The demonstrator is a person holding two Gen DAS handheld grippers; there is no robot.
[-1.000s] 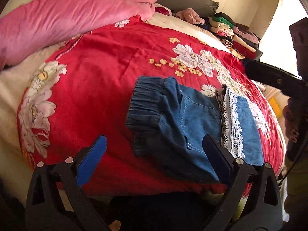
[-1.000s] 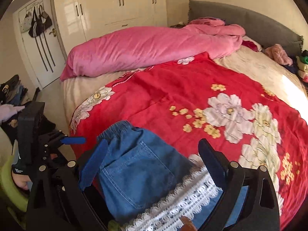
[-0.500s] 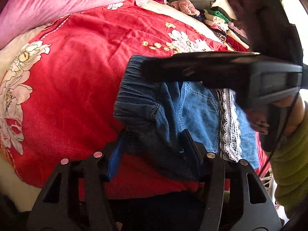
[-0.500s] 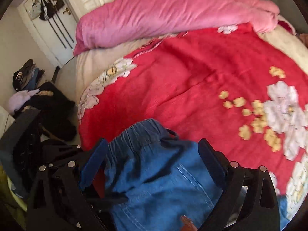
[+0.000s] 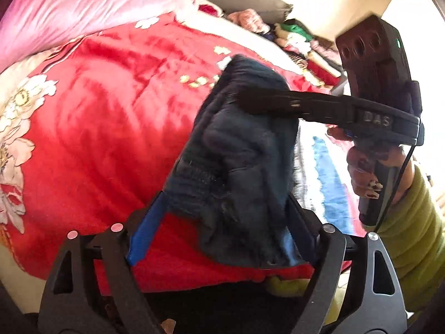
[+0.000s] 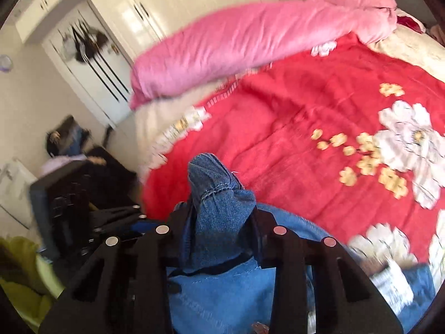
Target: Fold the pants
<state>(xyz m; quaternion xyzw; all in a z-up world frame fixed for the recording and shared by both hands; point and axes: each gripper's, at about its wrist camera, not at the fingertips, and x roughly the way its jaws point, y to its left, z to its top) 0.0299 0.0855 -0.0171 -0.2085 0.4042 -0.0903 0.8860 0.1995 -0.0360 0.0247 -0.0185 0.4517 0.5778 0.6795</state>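
Between the blue-padded fingers of the left gripper [image 5: 222, 231], a dark bunched fold of the blue denim pants with white lace trim [image 5: 242, 167] is sitting; its jaws are opening and standing spread, and the pads are not visibly pressing the cloth on the left side, though the right pad is lying against it. Just beyond that claw, the right gripper [image 6: 219, 222] is closing on the gathered elastic waistband, which is bulging up between its black fingers, so it is pinching the pants and lifting that end off the red floral plush blanket [image 5: 105, 117]. In the left wrist view this claw is reaching in from the right, held by a hand [image 5: 367, 172] in an olive-green ribbed sleeve [image 5: 411, 222]. To the right of the left claw, the lace-edged leg part is lying flat on the blanket. As a judgement, the fold is only being started: the waist end is being raised and handed over, the cloth is crumpled, and no neat crease is showing yet; laying it over and smoothing are left. Farther off, a rolled pink quilt [image 6: 250, 36] is lying across the bed, well apart from both claws.
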